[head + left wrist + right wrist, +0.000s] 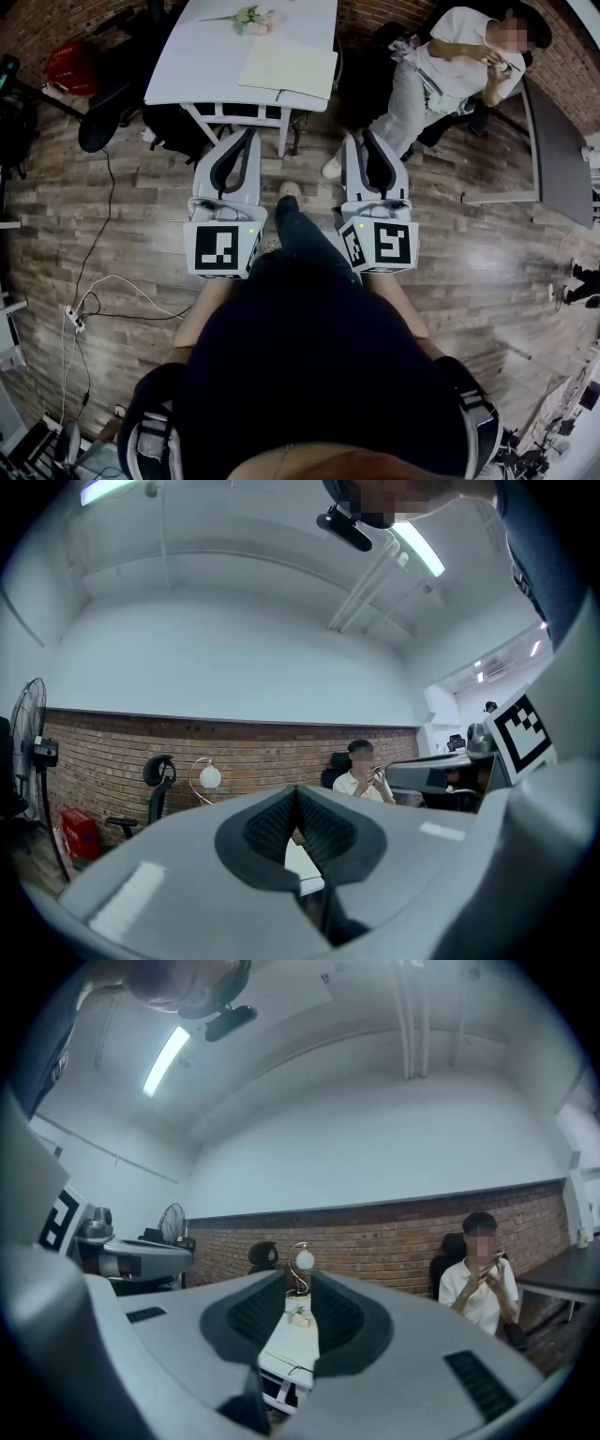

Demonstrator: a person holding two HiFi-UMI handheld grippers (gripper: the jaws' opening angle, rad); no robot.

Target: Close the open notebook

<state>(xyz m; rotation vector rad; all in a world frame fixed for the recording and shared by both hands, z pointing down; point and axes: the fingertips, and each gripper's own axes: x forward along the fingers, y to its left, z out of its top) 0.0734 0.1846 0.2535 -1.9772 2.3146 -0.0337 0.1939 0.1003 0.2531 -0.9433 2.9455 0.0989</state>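
Open notebook [286, 67] on the white table [187, 66], both grippers well short of it.
Head view: the notebook lies flat near the table's front edge, flowers [253, 19] behind it; the left gripper [250, 133] and right gripper [362, 137] hang over the wooden floor [112, 234]. Left gripper view: fingertips clenched together, gripping nothing. Right gripper view: jaws released and empty, with the table in the gap between them.

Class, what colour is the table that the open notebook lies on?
White table, clearest in the head view.
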